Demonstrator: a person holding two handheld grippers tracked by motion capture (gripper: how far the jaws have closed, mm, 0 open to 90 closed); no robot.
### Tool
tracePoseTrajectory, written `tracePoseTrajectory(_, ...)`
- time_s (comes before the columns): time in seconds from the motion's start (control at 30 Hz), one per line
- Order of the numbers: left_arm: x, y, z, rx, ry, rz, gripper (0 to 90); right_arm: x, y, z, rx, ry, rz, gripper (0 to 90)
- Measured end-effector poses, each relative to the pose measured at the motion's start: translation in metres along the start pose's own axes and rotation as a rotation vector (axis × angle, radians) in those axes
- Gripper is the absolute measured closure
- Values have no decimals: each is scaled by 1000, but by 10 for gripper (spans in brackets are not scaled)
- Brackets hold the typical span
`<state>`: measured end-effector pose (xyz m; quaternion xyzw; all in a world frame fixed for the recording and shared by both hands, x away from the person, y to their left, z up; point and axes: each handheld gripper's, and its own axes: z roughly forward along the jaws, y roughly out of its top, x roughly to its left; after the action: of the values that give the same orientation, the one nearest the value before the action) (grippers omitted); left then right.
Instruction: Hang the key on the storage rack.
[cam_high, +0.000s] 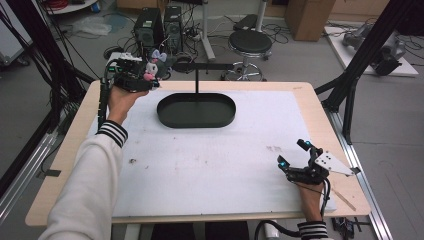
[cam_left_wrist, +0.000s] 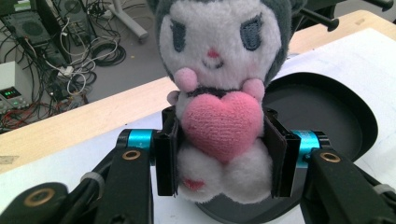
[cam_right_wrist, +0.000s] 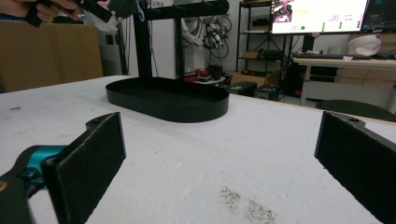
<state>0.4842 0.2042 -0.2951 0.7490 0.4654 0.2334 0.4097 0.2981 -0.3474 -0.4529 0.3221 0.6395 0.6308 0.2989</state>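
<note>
Over the far left corner of the counter (cam_high: 210, 200), the left gripper (cam_left_wrist: 219, 154) holds a plush toy (cam_left_wrist: 219, 70) squeezed between its fingers, beside the black oval tray (cam_high: 196, 111). Down at the right edge, the right gripper (cam_high: 294, 152) rests with fingers spread wide, gripping nothing.

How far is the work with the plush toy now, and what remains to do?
Done: the left tongs are shut on the plush toy and hold it lifted off the table, near the left end of the black oval tray. In hand: carrying the toy. Left, probably: putting it in the tray or on its stand. The right tongs rest open on the white mat.
</note>
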Motion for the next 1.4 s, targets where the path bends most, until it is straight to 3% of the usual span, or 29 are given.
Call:
tracePoseTrajectory(0.2, 4, -7, 2, 13, 5, -4, 553, 0, 0, 0, 0, 0, 0, 8)
tracePoseTrajectory(0.33, 6, -12, 5, 51, 7, 5, 553, 0, 0, 0, -1, 1, -2, 8)
tracePoseTrajectory(0.7, 12, -25, 7, 57, 19, -11, 554, 0, 0, 0, 2, 0, -2, 8)
tracePoseTrajectory(0.8, 15, -30, 8, 89, 25, -5, 554, 0, 0, 0, 3, 0, -2, 8)
tracePoseTrajectory(1.07, 18, -38, 14, 112, 25, -5, 554, 0, 0, 0, 2, 0, -2, 8)
tracePoseTrajectory(1.4, 11, -47, 29, 152, -19, 48, 550, 0, 0, 0, 0, 0, -5, 8)
